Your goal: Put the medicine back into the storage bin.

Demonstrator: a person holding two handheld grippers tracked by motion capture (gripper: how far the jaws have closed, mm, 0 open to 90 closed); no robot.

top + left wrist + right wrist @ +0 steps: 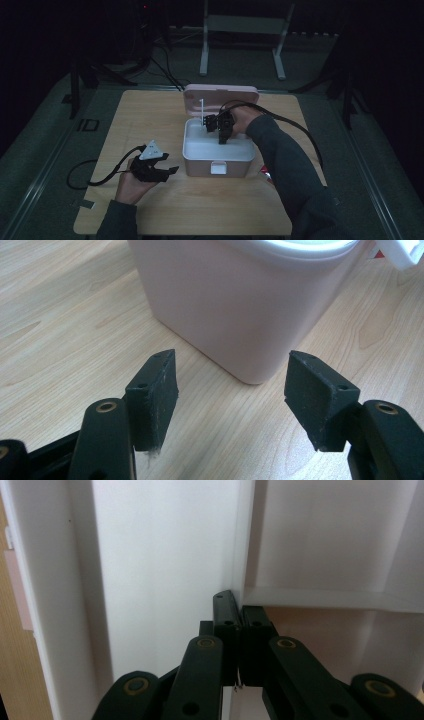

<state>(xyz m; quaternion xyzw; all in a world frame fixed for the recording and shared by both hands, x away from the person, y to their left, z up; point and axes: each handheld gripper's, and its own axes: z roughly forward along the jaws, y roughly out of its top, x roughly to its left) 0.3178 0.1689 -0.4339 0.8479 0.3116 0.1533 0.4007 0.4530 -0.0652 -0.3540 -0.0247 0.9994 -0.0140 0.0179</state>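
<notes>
Table [150, 210], light wood grain: bears the work. Storage box [200, 167], pink with a white interior: stands mid-table, lid [220, 97] already swung up at the back. Divider [240, 535], thin white panel upright inside the box: the jaws look clenched on its edge, so I judge the lifting-out begun, not finished. Right gripper [223, 136]: reaches down into the box. Left gripper [230, 390]: released, jaws wide and empty, idle just beside the box's front corner.

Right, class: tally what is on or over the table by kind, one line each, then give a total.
Pink storage box with open lid: 1
White divider panel inside the box: 1
Black tools, left tool and right tool: 2
Total: 4
</notes>
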